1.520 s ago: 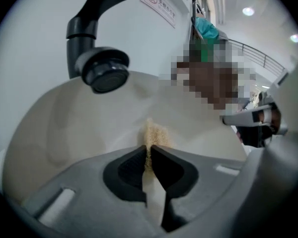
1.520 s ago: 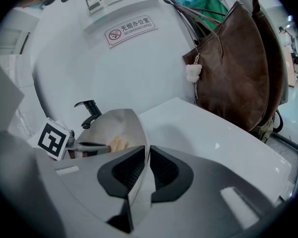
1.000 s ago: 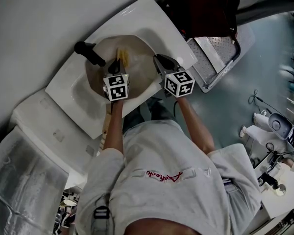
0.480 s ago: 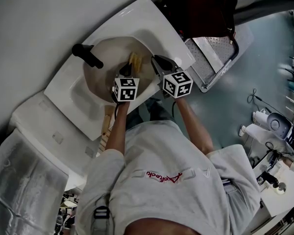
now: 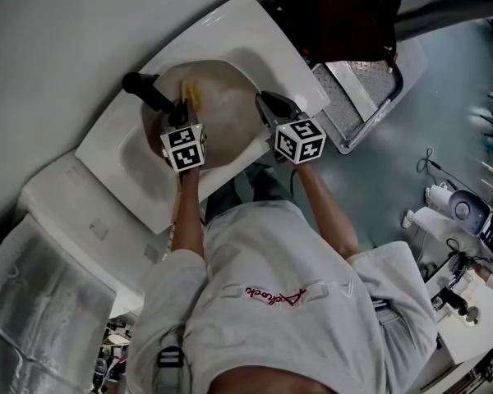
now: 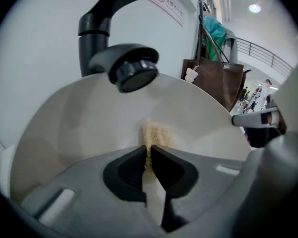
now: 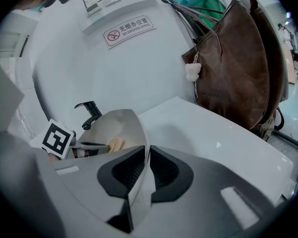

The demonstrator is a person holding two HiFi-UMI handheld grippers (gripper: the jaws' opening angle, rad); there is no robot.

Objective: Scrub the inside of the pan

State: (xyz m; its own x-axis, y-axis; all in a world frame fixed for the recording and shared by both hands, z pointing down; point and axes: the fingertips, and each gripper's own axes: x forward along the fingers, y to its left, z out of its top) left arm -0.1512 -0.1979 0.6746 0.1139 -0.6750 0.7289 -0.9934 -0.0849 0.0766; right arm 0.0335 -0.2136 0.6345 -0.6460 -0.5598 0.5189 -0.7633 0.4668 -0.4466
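A pale, cream-coloured pan (image 5: pixel 222 117) sits in the white sink (image 5: pixel 255 31). My left gripper (image 5: pixel 183 113) is inside the pan near the black tap (image 5: pixel 148 91), shut on a yellow scrub pad (image 5: pixel 191 95). In the left gripper view the tan pad (image 6: pixel 154 133) sticks out past the closed jaws against the pan's inner wall (image 6: pixel 79 128). My right gripper (image 5: pixel 267 105) is shut on the pan's right rim; in the right gripper view the thin rim (image 7: pixel 141 148) runs between the jaws, with the pad (image 7: pixel 115 144) beyond.
The tap's spout (image 6: pixel 131 73) hangs just above the pad. A brown bag (image 7: pixel 233 68) hangs on the wall behind the sink deck (image 7: pixel 203 133). A metal rack (image 5: pixel 366 97) stands to the right of the sink, and a white unit (image 5: pixel 66 212) to its left.
The left gripper with the pad swept right across the pan's inside, then back left toward the tap. The right gripper has held still on the rim.
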